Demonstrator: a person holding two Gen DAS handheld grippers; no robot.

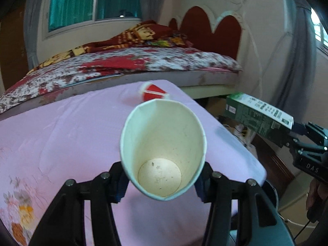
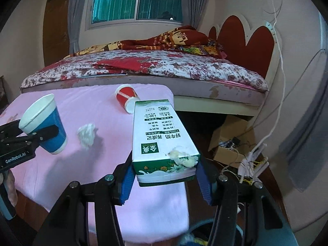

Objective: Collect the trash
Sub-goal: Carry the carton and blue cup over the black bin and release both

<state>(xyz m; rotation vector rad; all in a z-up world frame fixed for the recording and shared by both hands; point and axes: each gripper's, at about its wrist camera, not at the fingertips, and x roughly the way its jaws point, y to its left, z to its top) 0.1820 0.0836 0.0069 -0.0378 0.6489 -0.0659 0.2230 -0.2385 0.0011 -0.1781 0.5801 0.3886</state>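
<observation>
Above the pink counter (image 2: 61, 170), you are holding 2 items clear of the surface: the left gripper (image 1: 162, 182) is clamping its fingers on the paper cup (image 1: 164, 143), and the right gripper (image 2: 165, 176) is clamping its fingers on the milk carton (image 2: 162, 135). The carry step appears under way; next, locate a bin. The carton's long axis is pointing away toward the bed (image 2: 143, 65). The cup's mouth is facing the left camera. A red cup (image 2: 126, 97) and crumpled tissue (image 2: 87, 135) are remaining on the counter.
</observation>
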